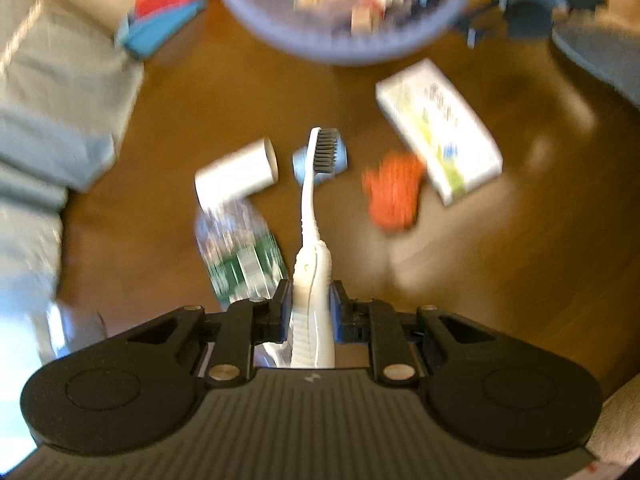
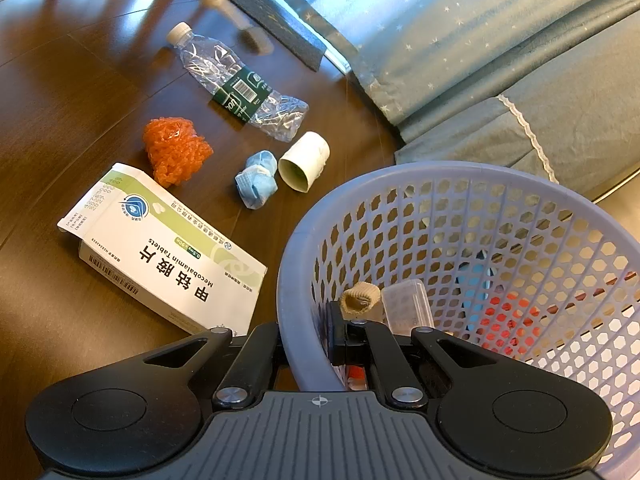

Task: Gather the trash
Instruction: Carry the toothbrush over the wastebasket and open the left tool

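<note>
My left gripper (image 1: 311,309) is shut on the handle of a white toothbrush (image 1: 310,200) with dark bristles, held up above the wooden floor. Below it lie a crushed plastic bottle (image 1: 236,248), a cardboard roll (image 1: 236,176), a blue wad (image 1: 298,166) partly behind the brush, an orange net (image 1: 394,192) and a medicine box (image 1: 438,132). My right gripper (image 2: 306,344) is shut on the rim of the lilac mesh basket (image 2: 296,248), one finger outside and one inside. The right wrist view shows the bottle (image 2: 240,88), net (image 2: 176,150), box (image 2: 168,256), wad (image 2: 256,180) and roll (image 2: 304,162).
A bed with a teal starred cover (image 2: 480,60) borders the floor, with a grey mat (image 2: 280,32) along it. The basket (image 1: 280,36) holds several pieces of trash. A red and blue item (image 1: 168,4) lies beside the bedding (image 1: 52,92).
</note>
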Motion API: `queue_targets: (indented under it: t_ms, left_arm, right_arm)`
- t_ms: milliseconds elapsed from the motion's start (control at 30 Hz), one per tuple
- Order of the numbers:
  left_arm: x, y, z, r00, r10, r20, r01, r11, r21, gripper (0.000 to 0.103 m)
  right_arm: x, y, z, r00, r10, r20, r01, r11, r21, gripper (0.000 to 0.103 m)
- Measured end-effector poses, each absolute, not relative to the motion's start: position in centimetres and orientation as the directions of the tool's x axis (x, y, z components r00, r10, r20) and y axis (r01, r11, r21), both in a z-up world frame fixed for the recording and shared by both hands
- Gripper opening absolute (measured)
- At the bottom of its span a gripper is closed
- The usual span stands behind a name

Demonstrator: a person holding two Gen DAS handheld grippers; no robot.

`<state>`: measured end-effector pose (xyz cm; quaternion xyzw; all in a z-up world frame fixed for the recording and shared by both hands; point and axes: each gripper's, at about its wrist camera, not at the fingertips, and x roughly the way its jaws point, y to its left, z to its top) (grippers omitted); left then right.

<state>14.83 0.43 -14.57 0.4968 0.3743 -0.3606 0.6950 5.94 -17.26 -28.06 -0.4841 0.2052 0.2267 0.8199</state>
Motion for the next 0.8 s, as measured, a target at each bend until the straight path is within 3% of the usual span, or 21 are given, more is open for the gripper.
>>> queue_targets:
  t_ms: [200,567,633,667,800]
  left_arm:
    - [15.6,-7.2,-10.9,0.471,-0.247,-0.847,0.881,0.171,0.441,0.016]
    - [17.3,-19.4,-13.4,0.579,-0.335,-0.743,0.782,-0.027,0.622,0.016]
    - [17.0,-20.8,-13.8,0.626,-0.385,-0.678,0.724,-0.038,0.689,0.022]
    - [17.0,-21.2,-13.8,0.638,-0.404,-0.656,0.706,-0.033,0.707,0.029]
    - [17.2,-20.9,-12.9,0.641,-0.432,-0.635,0.711,0.021,0.703,0.029]
  right_arm:
    - [6.0,-17.2,-28.1,0.815,0.169,-0.554,-0.565,0.437,-0.699,0.002]
    - [6.3,-17.2,-27.7,0.818,0.172,-0.548,-0.559,0.462,-0.689,0.002]
    - [6.3,-17.2,-27.7,0.819,0.172,-0.547,-0.558,0.464,-0.688,0.001]
    - [6.3,-17.2,-27.7,0.819,0.173,-0.547,-0.557,0.466,-0.687,0.001]
    - [6.3,-17.4,-27.5,0.821,0.173,-0.544,-0.553,0.478,-0.682,0.001]
